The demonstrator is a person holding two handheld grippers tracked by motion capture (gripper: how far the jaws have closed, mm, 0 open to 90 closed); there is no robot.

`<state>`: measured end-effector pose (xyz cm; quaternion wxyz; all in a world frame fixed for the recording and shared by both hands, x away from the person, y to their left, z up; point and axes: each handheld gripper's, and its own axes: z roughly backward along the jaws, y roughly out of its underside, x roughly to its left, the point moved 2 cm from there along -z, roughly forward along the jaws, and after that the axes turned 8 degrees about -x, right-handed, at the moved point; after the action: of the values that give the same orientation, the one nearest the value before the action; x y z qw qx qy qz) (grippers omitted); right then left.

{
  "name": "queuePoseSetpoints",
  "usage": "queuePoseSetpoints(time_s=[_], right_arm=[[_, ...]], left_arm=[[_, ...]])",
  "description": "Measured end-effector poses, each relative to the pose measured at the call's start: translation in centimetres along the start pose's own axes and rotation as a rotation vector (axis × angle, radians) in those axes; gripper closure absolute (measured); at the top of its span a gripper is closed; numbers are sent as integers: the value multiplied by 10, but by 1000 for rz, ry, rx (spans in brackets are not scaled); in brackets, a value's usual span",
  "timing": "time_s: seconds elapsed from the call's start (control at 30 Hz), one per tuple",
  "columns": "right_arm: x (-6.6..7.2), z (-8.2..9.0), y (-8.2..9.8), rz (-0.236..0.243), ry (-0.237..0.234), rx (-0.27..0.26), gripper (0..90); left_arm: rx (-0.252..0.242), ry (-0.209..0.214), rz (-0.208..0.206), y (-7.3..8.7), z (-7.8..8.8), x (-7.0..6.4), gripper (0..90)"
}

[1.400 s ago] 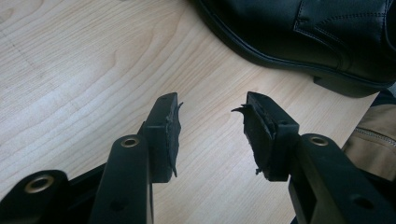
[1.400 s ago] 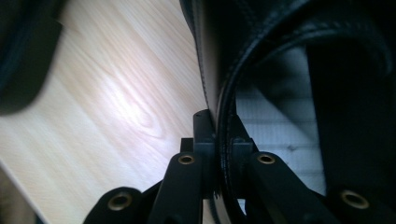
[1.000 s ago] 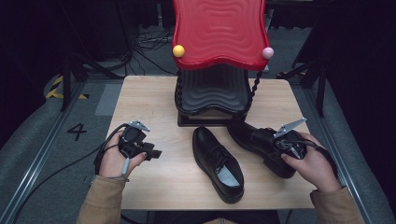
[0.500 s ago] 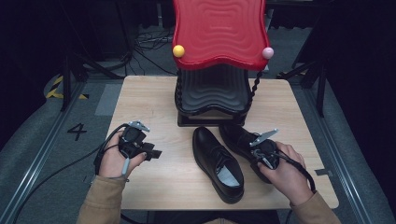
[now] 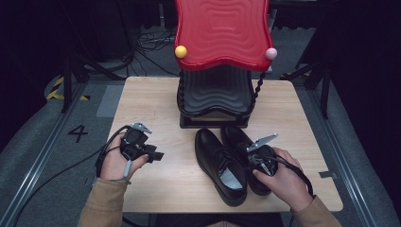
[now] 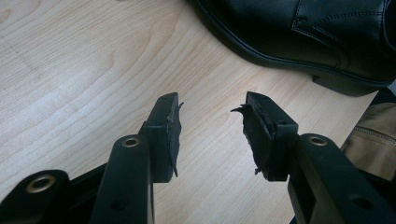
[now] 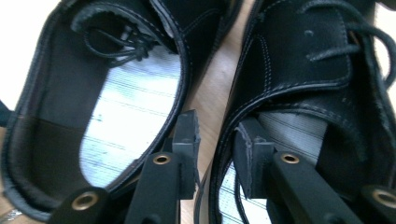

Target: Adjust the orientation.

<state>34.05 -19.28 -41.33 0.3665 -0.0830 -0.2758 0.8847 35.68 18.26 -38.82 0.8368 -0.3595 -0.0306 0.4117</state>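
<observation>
From the high view 2 black dress shoes (image 5: 220,161) sit paired on the desk (image 5: 156,118), so little looks left; the left hand-held gripper (image 6: 212,116) gapes empty, while the right hand-held gripper (image 7: 215,140), jaws just opening, straddles the right shoe's collar (image 7: 224,140).

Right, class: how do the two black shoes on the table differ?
The left shoe lies free, its opening fully on view; the right shoe has the right gripper at its heel, one jaw inside the collar, one outside, the jaws having just been opening. The left shoe's heel reaches nearer the person; the right shoe sits closer to the red stand. Both are black lace-ups, toes towards the stand.
</observation>
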Motion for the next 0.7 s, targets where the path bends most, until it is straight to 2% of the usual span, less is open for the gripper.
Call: queuePoseSetpoints(time_s=[0.07, 0.17, 0.3, 0.43, 0.5, 0.57, 0.63, 0.7], right_arm=[[-3, 0, 0, -27, -27, -8, 728], [-4, 0, 0, -35, -44, -11, 725], [-4, 0, 0, -31, -12, -13, 657], [-5, 2, 1, -46, -5, -25, 620], [-6, 6, 0, -77, -15, -46, 568], [-6, 8, 0, -86, -23, -56, 551], [-5, 13, 1, -116, -38, -66, 536], [-6, 18, 2, -142, -37, -98, 496]], left_arm=[[-1, 0, 1, 0, 0, 0, 569], [-2, -1, 3, 0, 0, 0, 569], [-1, 1, 1, 0, 0, 0, 569], [-1, -1, 0, 0, -1, 0, 569], [-1, -1, -1, 0, 0, 1, 569], [-2, 1, 3, 0, 0, 1, 569], [-4, 3, 5, -1, -1, 1, 569], [-4, 2, 4, -2, -2, 1, 569]])
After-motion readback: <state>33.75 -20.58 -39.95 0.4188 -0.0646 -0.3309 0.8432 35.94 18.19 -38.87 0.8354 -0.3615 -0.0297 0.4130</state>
